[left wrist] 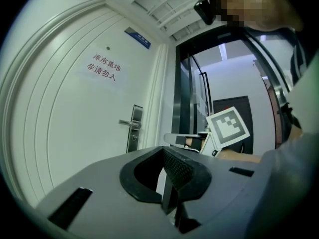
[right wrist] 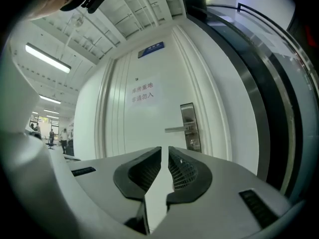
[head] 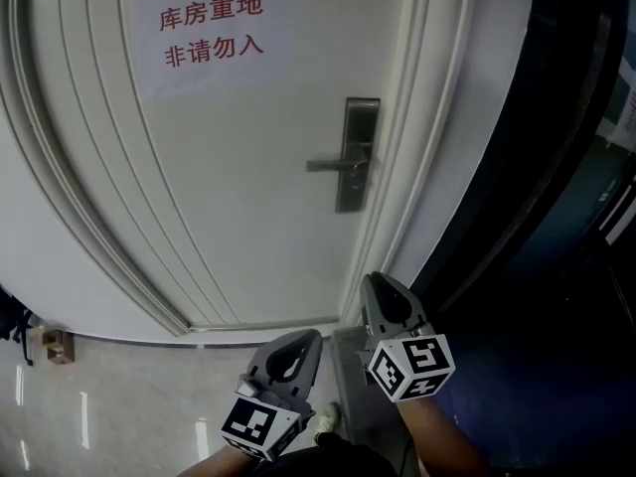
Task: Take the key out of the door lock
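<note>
A white door [head: 229, 167] carries a tall metal lock plate [head: 357, 154] with a lever handle [head: 336, 165] pointing left. A small key [right wrist: 192, 142] pokes out of the plate just under the lever; in the head view it is only a speck [head: 360, 175]. Both grippers hang low, well short of the lock. My left gripper [head: 303, 338] is shut with nothing between its pads [left wrist: 179, 171]. My right gripper [head: 376, 281] sits to its right, nearer the door frame, jaws together on nothing. The right gripper's jaws [right wrist: 164, 151] point toward the lock plate [right wrist: 189, 127].
A paper sign with red characters [head: 212, 30] is stuck on the door's upper part. Dark glass and metal framing [head: 537, 217] run along the right of the door. A small box [head: 55, 346] stands on the shiny floor at the far left. Distant people [right wrist: 60, 138] stand in a hall.
</note>
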`<state>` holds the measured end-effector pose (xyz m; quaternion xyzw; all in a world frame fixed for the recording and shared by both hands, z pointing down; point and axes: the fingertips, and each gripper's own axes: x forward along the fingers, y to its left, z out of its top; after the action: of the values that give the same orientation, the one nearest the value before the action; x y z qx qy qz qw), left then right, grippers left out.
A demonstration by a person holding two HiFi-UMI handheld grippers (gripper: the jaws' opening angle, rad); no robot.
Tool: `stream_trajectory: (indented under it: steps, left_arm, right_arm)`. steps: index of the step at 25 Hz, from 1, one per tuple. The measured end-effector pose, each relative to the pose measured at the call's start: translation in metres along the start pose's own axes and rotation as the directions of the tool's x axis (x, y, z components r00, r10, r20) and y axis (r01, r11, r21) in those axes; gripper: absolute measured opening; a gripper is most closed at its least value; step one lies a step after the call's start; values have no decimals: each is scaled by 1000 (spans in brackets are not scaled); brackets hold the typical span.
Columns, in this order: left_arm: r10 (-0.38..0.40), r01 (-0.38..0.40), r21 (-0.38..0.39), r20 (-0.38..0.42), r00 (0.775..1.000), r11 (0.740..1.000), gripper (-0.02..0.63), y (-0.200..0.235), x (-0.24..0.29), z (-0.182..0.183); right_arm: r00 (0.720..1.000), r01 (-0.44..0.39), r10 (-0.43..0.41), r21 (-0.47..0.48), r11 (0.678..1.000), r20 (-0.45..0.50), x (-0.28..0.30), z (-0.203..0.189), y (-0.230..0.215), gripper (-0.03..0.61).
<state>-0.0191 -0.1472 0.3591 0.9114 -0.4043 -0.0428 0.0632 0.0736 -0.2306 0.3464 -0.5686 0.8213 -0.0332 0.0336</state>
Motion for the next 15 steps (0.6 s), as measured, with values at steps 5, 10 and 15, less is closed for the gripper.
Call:
stream_trajectory:
  steps: [5, 10, 15]
  left_arm:
    - [44, -44, 4, -8, 999, 999, 3, 17, 45, 4]
    - [61, -61, 0, -22, 998, 998, 3, 24, 82, 1]
    - [67, -67, -4, -30, 997, 998, 3, 33, 106, 0]
  right_arm:
    - [1000, 3, -3, -38, 999, -16, 60, 1, -42, 72]
    - [999, 20, -24, -105, 994, -36, 109, -4, -72, 101]
    - [998, 18, -26, -134, 991, -63, 147, -14, -82, 126]
